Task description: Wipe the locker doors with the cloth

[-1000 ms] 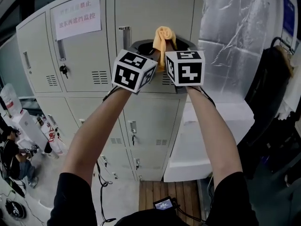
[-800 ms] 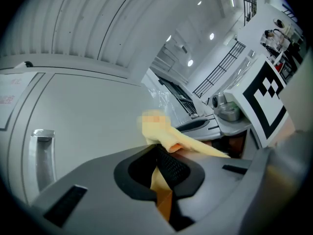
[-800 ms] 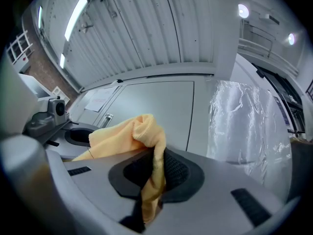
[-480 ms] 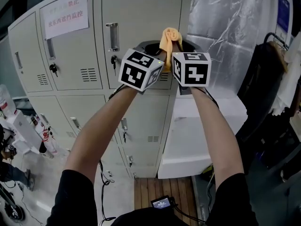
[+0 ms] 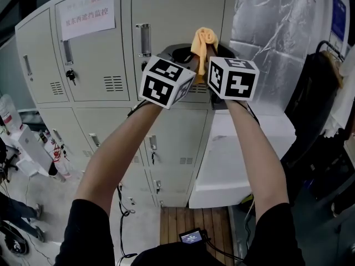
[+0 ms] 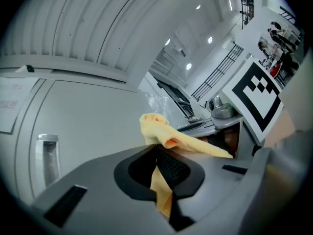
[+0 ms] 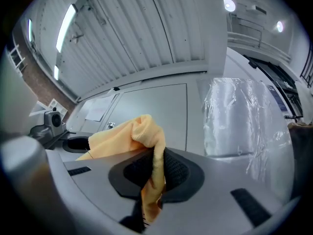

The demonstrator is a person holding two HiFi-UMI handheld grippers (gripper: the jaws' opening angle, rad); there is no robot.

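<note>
Both arms up, centre of the head view. My left gripper (image 5: 186, 53) has its jaws clamped on the cloth (image 5: 202, 39). The left gripper view shows orange fabric pinched in the slot, one fold hanging below, the rest bunched above and running off right toward the other gripper.

My right gripper (image 5: 213, 51) is clamped on the same cloth. In the right gripper view it's pinched between the jaws, with a tail below, a bunch above and a span stretching left.

So both grippers hold the cloth with a short stretch between them. A knob of it sticks up above the left marker cube (image 5: 166, 83).

The cloth sits in front of the upper middle locker door (image 5: 177, 7), top centre of frame, right of its recessed handle (image 5: 144, 39). Can't tell if it touches the metal.

The upper door to its left has a paper notice (image 5: 87, 16) and a key in the lock (image 5: 71, 75). A crinkled silver sheet (image 5: 272, 32) is upper right, just beside the lockers. A white block (image 5: 244, 148) sits below it. Wooden slats (image 5: 194, 223) at bottom centre.
</note>
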